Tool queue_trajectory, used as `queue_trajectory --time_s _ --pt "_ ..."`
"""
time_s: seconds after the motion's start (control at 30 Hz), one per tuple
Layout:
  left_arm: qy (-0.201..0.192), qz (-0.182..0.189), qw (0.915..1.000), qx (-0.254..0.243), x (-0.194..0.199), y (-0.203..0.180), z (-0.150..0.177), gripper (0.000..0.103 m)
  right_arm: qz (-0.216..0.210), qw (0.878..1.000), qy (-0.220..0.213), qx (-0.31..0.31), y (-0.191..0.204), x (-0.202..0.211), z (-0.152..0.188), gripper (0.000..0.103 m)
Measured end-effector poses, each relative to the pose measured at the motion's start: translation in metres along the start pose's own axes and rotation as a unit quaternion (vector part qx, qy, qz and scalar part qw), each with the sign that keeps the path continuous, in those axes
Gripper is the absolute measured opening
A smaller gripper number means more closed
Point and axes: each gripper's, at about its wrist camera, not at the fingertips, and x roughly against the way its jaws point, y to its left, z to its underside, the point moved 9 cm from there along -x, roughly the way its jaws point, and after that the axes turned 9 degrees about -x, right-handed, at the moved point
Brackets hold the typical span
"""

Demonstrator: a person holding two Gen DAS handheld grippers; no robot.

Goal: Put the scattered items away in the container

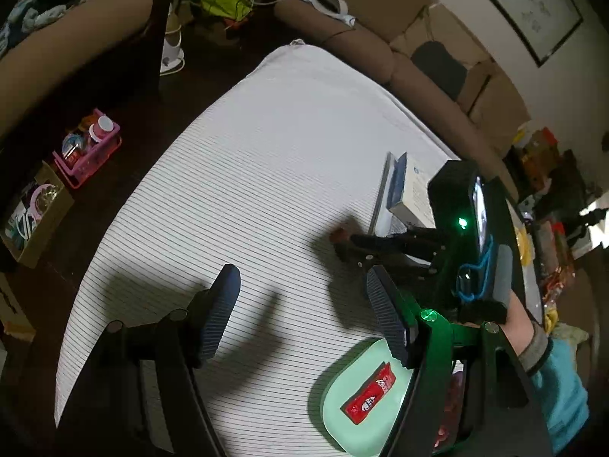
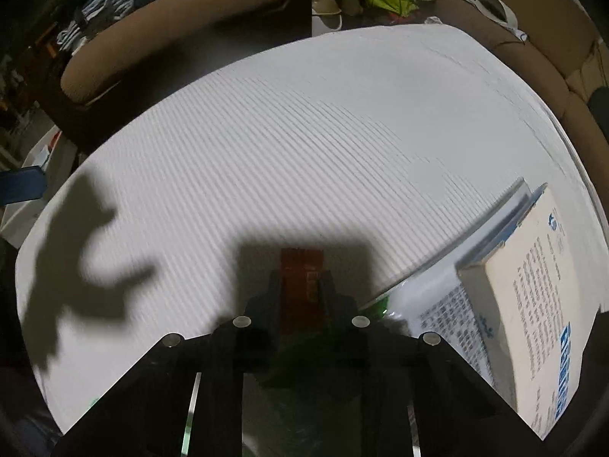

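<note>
A mint-green tray [image 1: 354,365] lies on the striped white tablecloth [image 1: 247,175] at the near right, with a red sachet [image 1: 369,396] in it. My left gripper [image 1: 304,316] hovers open just left of the tray, nothing between its fingers. Further right, my right gripper [image 1: 342,242] points down at the cloth, shut on a second small red sachet [image 1: 338,235]. In the right wrist view that red sachet [image 2: 302,270] sticks out upright between the closed fingers of the right gripper [image 2: 302,285], just above the cloth [image 2: 304,133].
A white box with blue print [image 2: 533,304] stands on a printed sheet at the table's right edge, also the white box [image 1: 415,190]. A pink basket [image 1: 87,148] and a cardboard box [image 1: 34,213] sit on the floor at left. Brown sofas ring the table.
</note>
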Motion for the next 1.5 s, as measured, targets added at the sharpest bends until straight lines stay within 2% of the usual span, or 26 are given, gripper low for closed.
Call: queue_trajectory --time_s 0.07,0.2,0.3,0.4,0.5,0.57,0.67,0.73,0.77,0.93,1.0,1.07,1.17,1.3,1.43,1.5 --pt "-0.001 0.000 1.0000 0.000 0.000 -0.001 0.000 0.067 -0.017 1.000 -0.014 -0.017 0.002 0.015 0.003 0.017" --pt "0.003 -0.001 1.0000 -0.005 0.000 -0.001 0.001 0.067 -0.092 0.994 -0.030 -0.046 0.020 0.064 0.024 0.017" --pt "0.016 -0.004 0.9997 -0.016 -0.008 -0.007 0.005 0.067 -0.114 0.993 -0.020 -0.036 0.038 0.090 0.065 0.017" --pt "0.028 -0.006 0.9988 -0.041 -0.016 -0.023 0.007 0.067 -0.128 0.991 0.006 -0.034 0.051 0.096 0.110 0.017" --pt "0.036 -0.006 0.9969 -0.070 -0.024 -0.045 0.011 0.067 -0.107 0.994 0.026 -0.025 0.057 0.086 0.144 0.020" --pt "0.043 -0.004 0.9957 -0.083 -0.030 -0.057 0.013 0.067 -0.091 0.995 0.027 -0.034 0.052 0.081 0.149 0.023" --pt "0.056 -0.004 0.9939 -0.095 -0.042 -0.071 0.018 0.067 -0.109 0.990 -0.018 -0.090 0.038 0.101 0.140 0.036" --pt "0.066 -0.004 0.9927 -0.100 -0.052 -0.077 0.021 0.067 -0.112 0.984 -0.053 -0.128 0.017 0.117 0.134 0.050" --pt "0.070 -0.003 0.9922 -0.103 -0.056 -0.081 0.021 0.067 -0.106 0.981 -0.068 -0.151 0.001 0.124 0.133 0.050" --pt "0.087 0.007 0.9903 -0.108 -0.083 -0.104 0.024 0.067 -0.035 0.963 -0.096 -0.248 -0.083 0.129 0.139 0.050" --pt "0.092 0.008 0.9885 -0.120 -0.093 -0.119 0.026 0.067 0.009 0.963 -0.100 -0.251 -0.105 0.128 0.143 0.051" --pt "0.096 0.005 0.9864 -0.133 -0.101 -0.132 0.028 0.068 0.033 0.963 -0.096 -0.252 -0.121 0.119 0.147 0.051" --pt "0.095 -0.019 0.9827 -0.158 -0.113 -0.150 0.029 0.071 0.032 0.959 -0.086 -0.267 -0.137 0.107 0.164 0.051" --pt "0.108 -0.022 0.9785 -0.174 -0.131 -0.167 0.032 0.072 0.005 0.958 -0.079 -0.274 -0.137 0.095 0.169 0.051" --pt "0.120 -0.069 0.9688 -0.206 -0.149 -0.171 0.035 0.072 -0.010 0.957 -0.077 -0.280 -0.136 0.090 0.173 0.051" --pt "0.129 -0.079 0.9646 -0.216 -0.158 -0.172 0.039 0.072 -0.017 0.956 -0.074 -0.282 -0.138 0.087 0.175 0.051"
